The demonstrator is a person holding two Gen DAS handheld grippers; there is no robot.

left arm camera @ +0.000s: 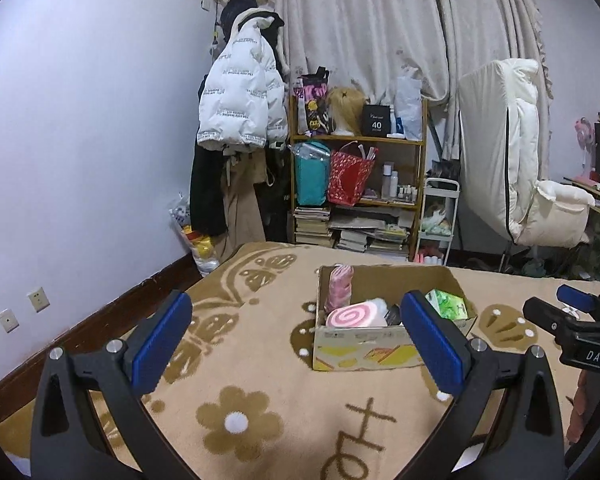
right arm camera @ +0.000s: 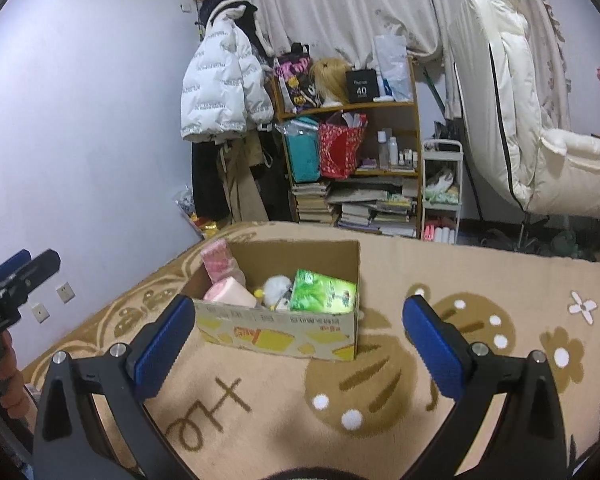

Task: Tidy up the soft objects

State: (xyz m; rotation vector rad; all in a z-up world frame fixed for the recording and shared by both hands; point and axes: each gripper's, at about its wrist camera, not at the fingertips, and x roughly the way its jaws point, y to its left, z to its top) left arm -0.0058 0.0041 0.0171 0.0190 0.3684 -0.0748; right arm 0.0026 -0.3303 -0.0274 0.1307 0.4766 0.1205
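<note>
Both wrist views, late stage of the sorting. A cardboard box (right arm camera: 284, 332) stands on the blanket-covered bed (right arm camera: 440, 280), and the soft objects lie inside it: a pink spiral-patterned roll cushion (left arm camera: 356, 314) against the near wall, a pink plush item (left arm camera: 340, 284) upright in the far left corner, a white fluffy toy (right arm camera: 278, 288) in the middle, and a green tissue pack (right arm camera: 324, 292) at the right end. The left gripper (left arm camera: 296, 344) and the right gripper (right arm camera: 296, 344) both hover short of the box with fingers spread wide and nothing between them. No loose soft object shows on the visible part of the blanket, so the task is judged complete or nearly so; the near edge of the bed lies under the grippers, however, and a remaining item there cannot be ruled out.
</note>
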